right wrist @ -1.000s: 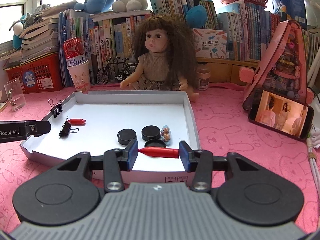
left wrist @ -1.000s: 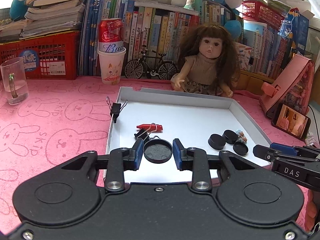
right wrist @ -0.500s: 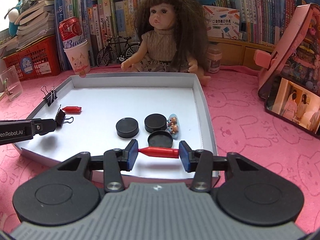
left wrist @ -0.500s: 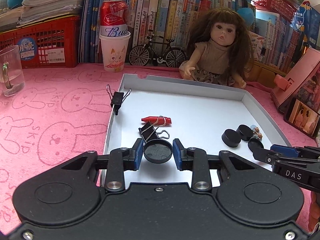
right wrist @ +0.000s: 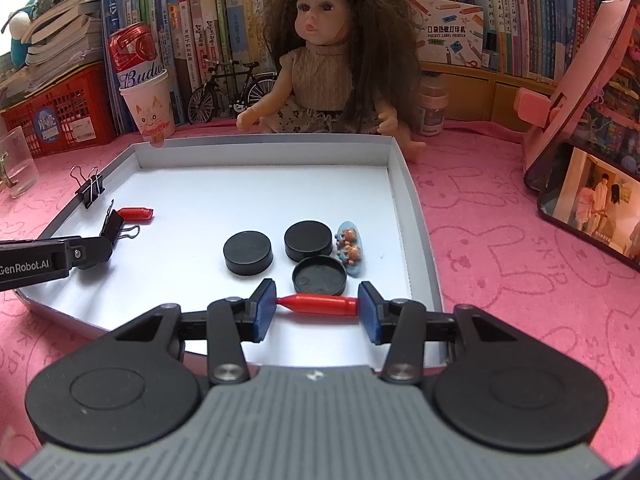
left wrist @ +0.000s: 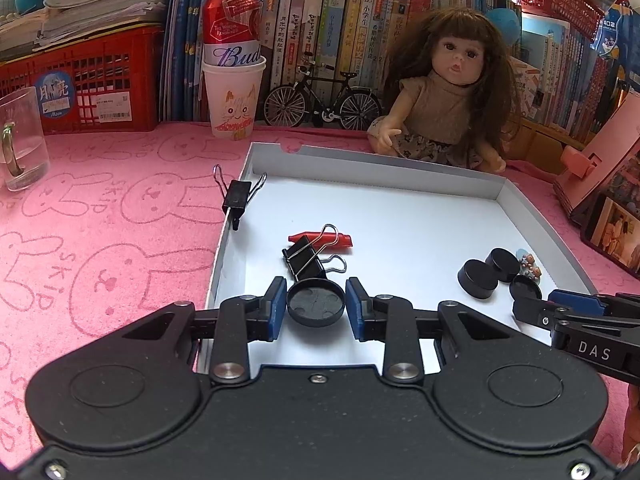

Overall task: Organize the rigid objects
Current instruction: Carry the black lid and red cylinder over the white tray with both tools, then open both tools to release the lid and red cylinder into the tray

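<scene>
Pink bunny cloth (left wrist: pixel 120 208), white tray (left wrist: pixel 400 216), books (left wrist: pixel 340 20) at 12 o'clock. Left tongs (left wrist: pixel 316 308) pinching black cap (left wrist: pixel 316 306); right tongs (right wrist: pixel 317 306) pinching red tube (right wrist: pixel 320 305).

The right gripper (right wrist: pixel 317 306) pinched a red cap (right wrist: pixel 318 305) lengthwise. It hung over the white tray's (right wrist: pixel 404 184) near edge.

Desk (left wrist: pixel 100 216): pink bunny-print cloth
On it: white tray (left wrist: pixel 400 172), glass mug (left wrist: pixel 20 140), paper cup (left wrist: pixel 234 100), red crate (left wrist: pixel 88 84), toy bicycle (left wrist: pixel 322 100), doll (left wrist: pixel 448 108), phone (right wrist: pixel 592 208)
</scene>
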A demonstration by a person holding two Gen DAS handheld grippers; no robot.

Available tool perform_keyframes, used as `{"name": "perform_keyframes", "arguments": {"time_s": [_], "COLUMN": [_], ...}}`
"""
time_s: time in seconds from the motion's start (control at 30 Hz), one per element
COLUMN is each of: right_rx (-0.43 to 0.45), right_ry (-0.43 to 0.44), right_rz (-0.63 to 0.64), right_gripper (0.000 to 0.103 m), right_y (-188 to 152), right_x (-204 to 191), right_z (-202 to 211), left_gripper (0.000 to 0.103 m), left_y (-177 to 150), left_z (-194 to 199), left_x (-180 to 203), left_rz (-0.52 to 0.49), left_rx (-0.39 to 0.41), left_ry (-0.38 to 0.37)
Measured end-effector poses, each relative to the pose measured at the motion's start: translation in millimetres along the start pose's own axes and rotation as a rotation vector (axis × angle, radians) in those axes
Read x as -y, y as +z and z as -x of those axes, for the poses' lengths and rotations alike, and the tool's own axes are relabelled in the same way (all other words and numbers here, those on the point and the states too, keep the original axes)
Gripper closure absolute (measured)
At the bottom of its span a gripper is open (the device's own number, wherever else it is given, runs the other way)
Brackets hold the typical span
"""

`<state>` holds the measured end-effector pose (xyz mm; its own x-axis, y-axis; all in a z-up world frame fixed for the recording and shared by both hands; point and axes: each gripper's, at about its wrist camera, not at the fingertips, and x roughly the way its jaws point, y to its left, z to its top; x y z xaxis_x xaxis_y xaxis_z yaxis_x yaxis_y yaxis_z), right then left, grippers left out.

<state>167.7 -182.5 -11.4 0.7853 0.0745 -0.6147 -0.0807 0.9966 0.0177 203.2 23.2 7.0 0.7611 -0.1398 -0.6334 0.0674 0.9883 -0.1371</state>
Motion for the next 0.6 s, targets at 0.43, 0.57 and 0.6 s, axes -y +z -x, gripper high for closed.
{"name": "perform_keyframes", "arguments": {"time_s": [0.43,0.57,0.6], "right_rx": [0.055,0.086,0.094], "right_ry": [0.030,0.041,0.045], "right_rz": [-0.008,-0.001,0.002], "right_gripper": [0.029,0.022,0.020], "right_y": [1,2,2], "right_x": [-1,-2,-3], "right_z": [15,26,29], "left_gripper": [0.042,0.028,0.027], "left_y": [4,4,4], "left_z": [22,36,40], "left_x": [4,7,7], "left_rz": [-0.005,-0.025,-0.031], "left_rx": [0.040,0.075,0.082], "left_ry": [-0.030,-0.042,-0.047]}}
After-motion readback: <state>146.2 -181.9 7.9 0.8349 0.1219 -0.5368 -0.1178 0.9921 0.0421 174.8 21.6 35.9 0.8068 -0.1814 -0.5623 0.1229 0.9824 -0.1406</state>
